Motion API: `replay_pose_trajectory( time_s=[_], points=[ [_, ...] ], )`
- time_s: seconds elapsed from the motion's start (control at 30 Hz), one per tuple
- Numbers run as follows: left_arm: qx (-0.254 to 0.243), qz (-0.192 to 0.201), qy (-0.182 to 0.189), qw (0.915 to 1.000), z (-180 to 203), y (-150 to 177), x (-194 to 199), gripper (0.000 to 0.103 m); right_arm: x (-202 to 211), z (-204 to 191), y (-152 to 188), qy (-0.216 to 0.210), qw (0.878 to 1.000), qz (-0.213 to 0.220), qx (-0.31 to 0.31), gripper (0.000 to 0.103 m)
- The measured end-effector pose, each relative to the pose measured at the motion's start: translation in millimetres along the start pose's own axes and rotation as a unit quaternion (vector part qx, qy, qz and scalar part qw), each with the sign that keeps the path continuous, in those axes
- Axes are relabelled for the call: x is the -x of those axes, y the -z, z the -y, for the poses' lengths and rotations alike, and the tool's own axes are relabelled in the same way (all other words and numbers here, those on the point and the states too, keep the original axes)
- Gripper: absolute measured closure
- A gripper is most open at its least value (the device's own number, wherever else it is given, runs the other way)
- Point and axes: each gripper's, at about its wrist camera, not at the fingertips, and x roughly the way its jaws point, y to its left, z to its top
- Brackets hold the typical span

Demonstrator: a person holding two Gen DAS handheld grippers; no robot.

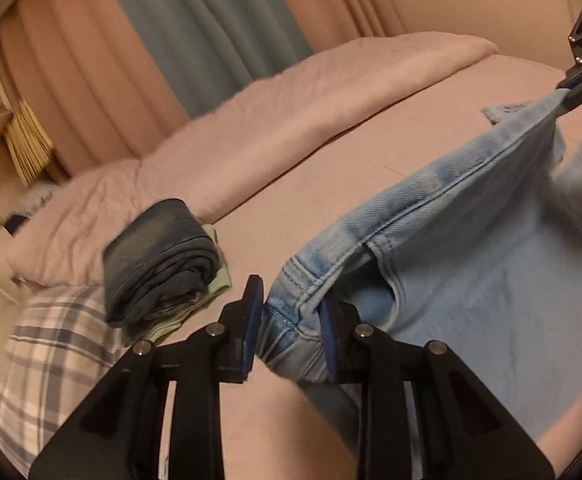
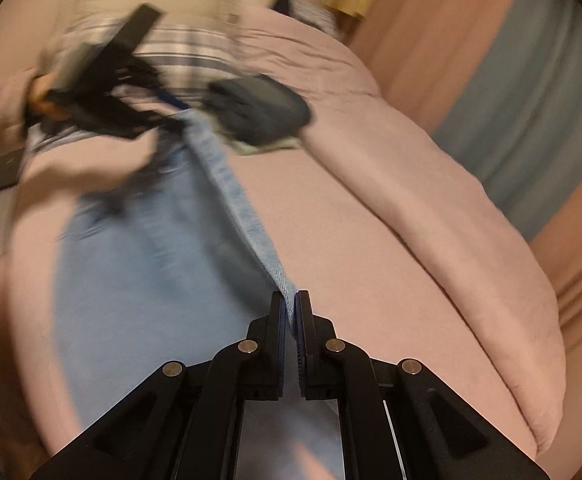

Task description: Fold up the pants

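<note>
Both grippers, left (image 1: 291,312) and right (image 2: 289,312), pinch the light-blue denim pants (image 1: 471,264) in their jaws above the pink bed (image 1: 311,184); equal tension should keep the waistband straight.
</note>
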Motion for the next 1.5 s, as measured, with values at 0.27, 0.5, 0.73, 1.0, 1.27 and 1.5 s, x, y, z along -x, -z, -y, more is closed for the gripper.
replay_pose_trajectory(
  time_s=[0.27,0.5,0.73,1.0,1.27,1.5],
  points=[
    [-0.102,-0.05,-0.025,0.9932,71.4,81.1,23.7,0.071,12.3,-91.1,78.9,-0.1,0.992,-0.065,0.038,0.098],
    [-0.139,-0.066,-0.056,0.9865,85.5,111.0,18.3,0.071,-11.1,-110.1,104.3,-0.108,0.987,-0.101,0.055,0.098],
    [-0.103,-0.05,-0.033,0.9928,79.1,114.4,38.2,0.071,16.0,-110.2,105.4,-0.105,0.989,-0.085,0.053,0.098],
    [-0.084,-0.076,-0.034,0.993,85.1,126.0,33.3,0.06,-13.9,-126.9,110.1,-0.116,0.985,-0.118,0.047,0.094],
    [0.066,-0.042,0.013,0.9969,51.0,105.2,81.4,0.026,30.7,-59.2,111.5,-0.164,0.977,-0.059,-0.124,0.064],
    [0.168,0.001,0.166,0.9717,108.8,40.6,57.0,0.025,21.8,58.2,161.1,0.005,0.934,-0.085,-0.348,0.051]
  ],
)
